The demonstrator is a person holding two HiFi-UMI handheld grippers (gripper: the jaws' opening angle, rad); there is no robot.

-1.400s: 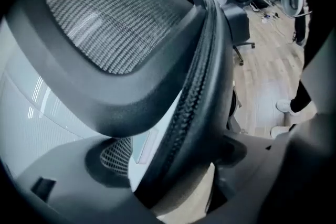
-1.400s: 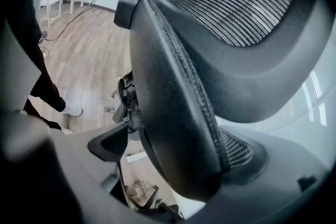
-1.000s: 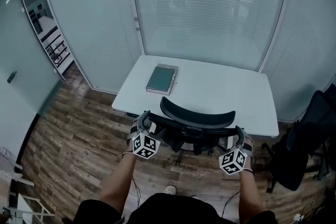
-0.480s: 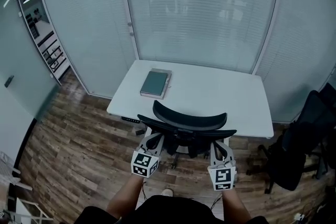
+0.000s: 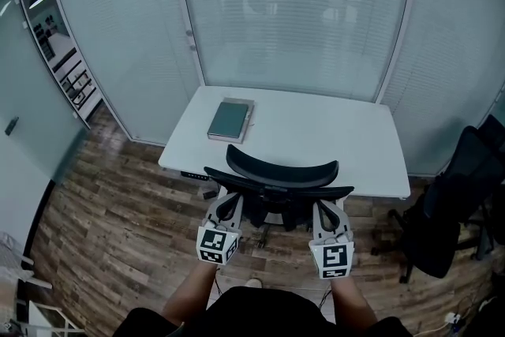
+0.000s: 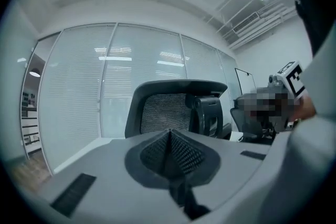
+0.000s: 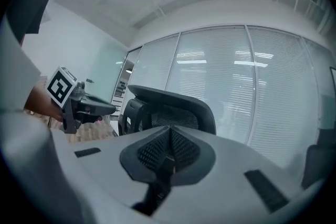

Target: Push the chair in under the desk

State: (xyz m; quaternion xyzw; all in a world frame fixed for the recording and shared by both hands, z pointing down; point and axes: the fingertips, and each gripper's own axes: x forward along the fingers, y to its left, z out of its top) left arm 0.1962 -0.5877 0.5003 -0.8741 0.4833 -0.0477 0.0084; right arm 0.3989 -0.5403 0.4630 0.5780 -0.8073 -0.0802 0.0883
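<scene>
Drew left gripper (image 5: 230,203) and right gripper (image 5: 325,207) inward behind curved mesh chair (image 5: 280,168), lower centre; clenched ribbed fingers (image 6: 186,152), empty.

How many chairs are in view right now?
2. One chair is at the white desk, in the centre; a second chair stands at the right edge, partly cut off. Others may be hidden.

The desk (image 5: 331,138) stands against the glass partition (image 5: 292,12), and a notebook (image 5: 230,121) lies on its left part. The chair (image 5: 280,170) stands at the middle of the desk's near edge, with the left gripper (image 5: 226,205) and the right gripper (image 5: 328,209) just behind its backrest, one at each side. A second chair (image 5: 454,209) stands to the right of the desk, apart from it.
</scene>
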